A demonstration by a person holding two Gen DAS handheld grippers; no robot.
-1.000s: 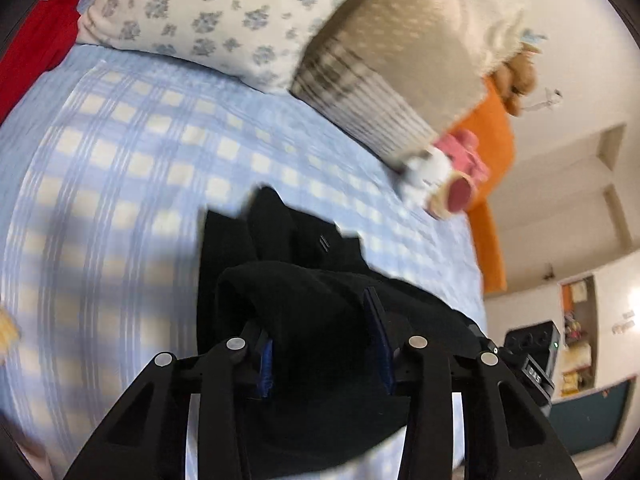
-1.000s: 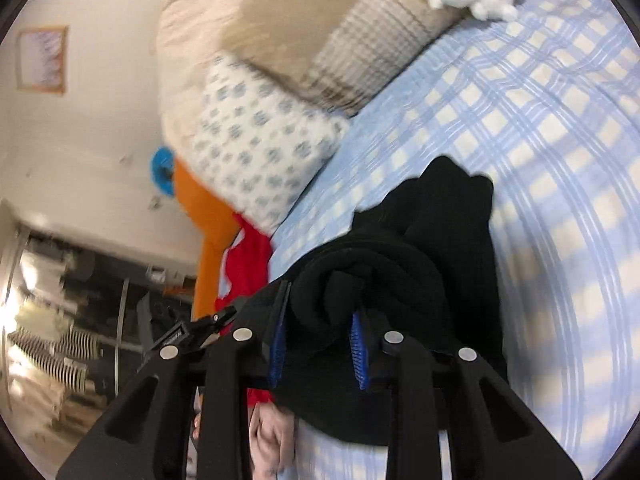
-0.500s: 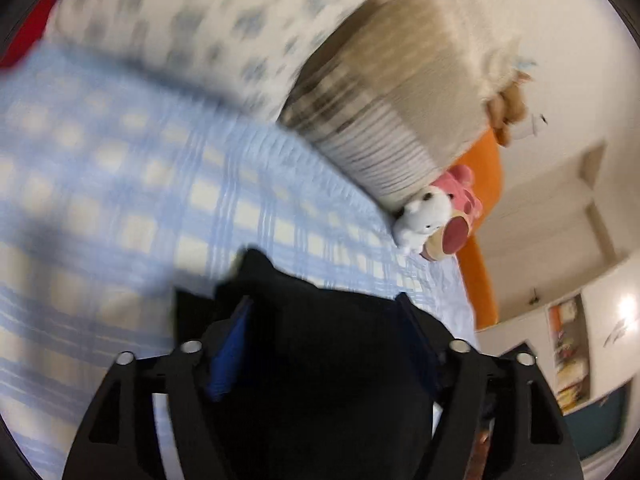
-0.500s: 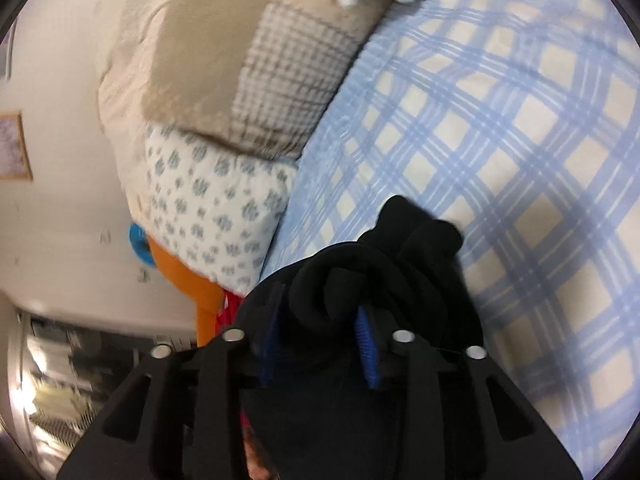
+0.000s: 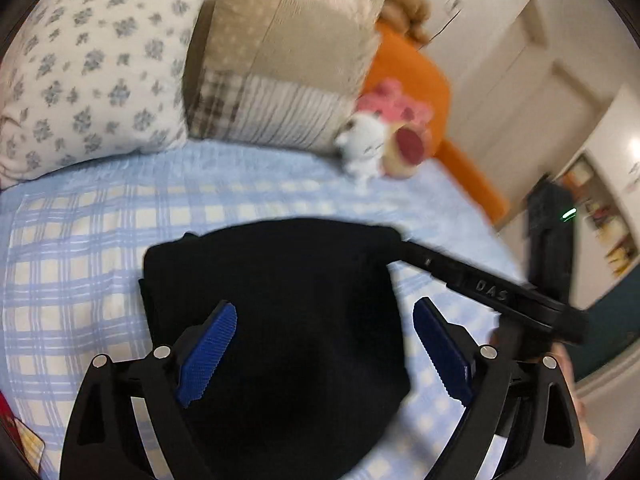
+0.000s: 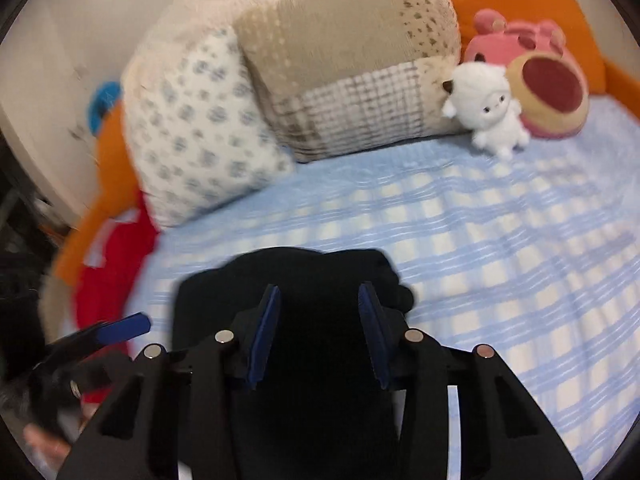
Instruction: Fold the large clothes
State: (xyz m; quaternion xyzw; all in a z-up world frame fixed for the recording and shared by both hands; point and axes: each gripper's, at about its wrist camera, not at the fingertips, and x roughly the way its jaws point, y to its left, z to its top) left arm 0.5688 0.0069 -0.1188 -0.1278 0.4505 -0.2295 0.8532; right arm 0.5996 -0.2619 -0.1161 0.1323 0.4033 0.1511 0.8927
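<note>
A black garment (image 5: 280,280) lies folded in a compact block on the blue checked bedsheet (image 5: 80,240). My left gripper (image 5: 324,308) hovers over its near part, jaws opening wide, the blue pads (image 5: 208,344) clear of the cloth. The right gripper's finger (image 5: 480,288) reaches in from the right to the garment's far right corner. In the right wrist view, my right gripper (image 6: 318,292) sits over the same garment (image 6: 216,300), jaws closing with black cloth between them; I see no pad pressing on it. A left-gripper pad (image 6: 124,326) shows at the left.
Against the headboard lie a floral pillow (image 6: 192,128) and a beige patchwork pillow (image 6: 352,60). A white plush (image 6: 492,116) and a pink plush (image 6: 540,76) sit at the far right, with an orange bolster (image 5: 420,80) behind. A red cloth (image 6: 116,264) lies at the bed's left edge.
Both grippers held the garment bunched up; now it lies flat and folded on the sheet. The left jaws have spread wide, the right have let go, and both views have rolled level.
</note>
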